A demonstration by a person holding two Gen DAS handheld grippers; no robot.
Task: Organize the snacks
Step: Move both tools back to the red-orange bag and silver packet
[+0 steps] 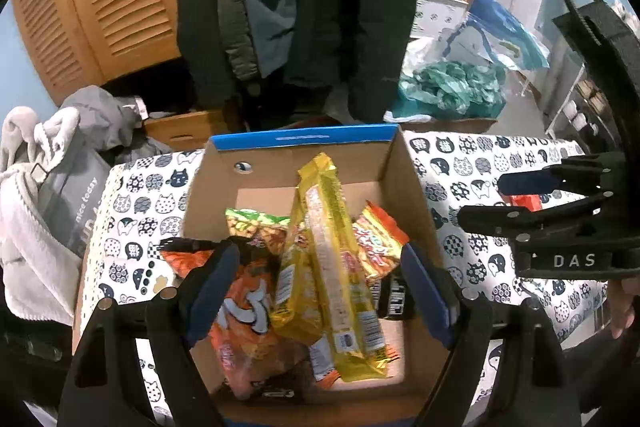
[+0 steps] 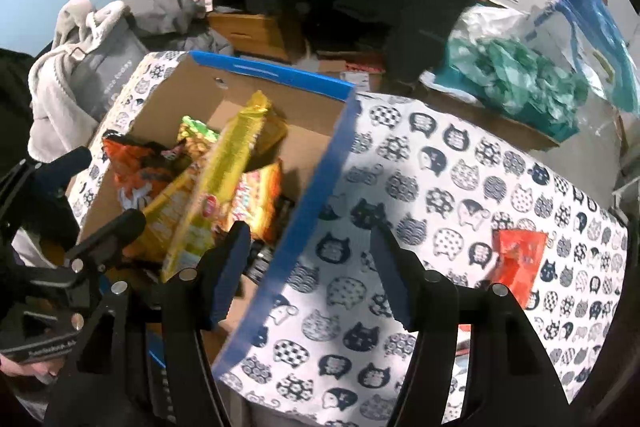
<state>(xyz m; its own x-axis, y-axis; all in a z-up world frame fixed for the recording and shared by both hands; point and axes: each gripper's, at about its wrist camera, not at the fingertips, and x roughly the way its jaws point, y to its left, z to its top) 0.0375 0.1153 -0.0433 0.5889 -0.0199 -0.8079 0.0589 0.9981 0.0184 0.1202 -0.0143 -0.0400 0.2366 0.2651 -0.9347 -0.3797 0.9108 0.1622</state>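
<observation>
While our left gripper hangs over the cardboard box with its fingers spread wide and empty, we see the long yellow packet leaning atop the orange bag and the other snacks inside. Our right gripper, fingers also wide apart and holding nothing, straddles the box's blue-edged wall. One red packet lies on the cat-print tabletop, well apart from the box.

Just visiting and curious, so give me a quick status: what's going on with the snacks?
Both tools open, empty: left above cardboard box, right over box edge. Box full of snack packs. One red packet out on cat-print cloth. Nothing blocking it.
</observation>
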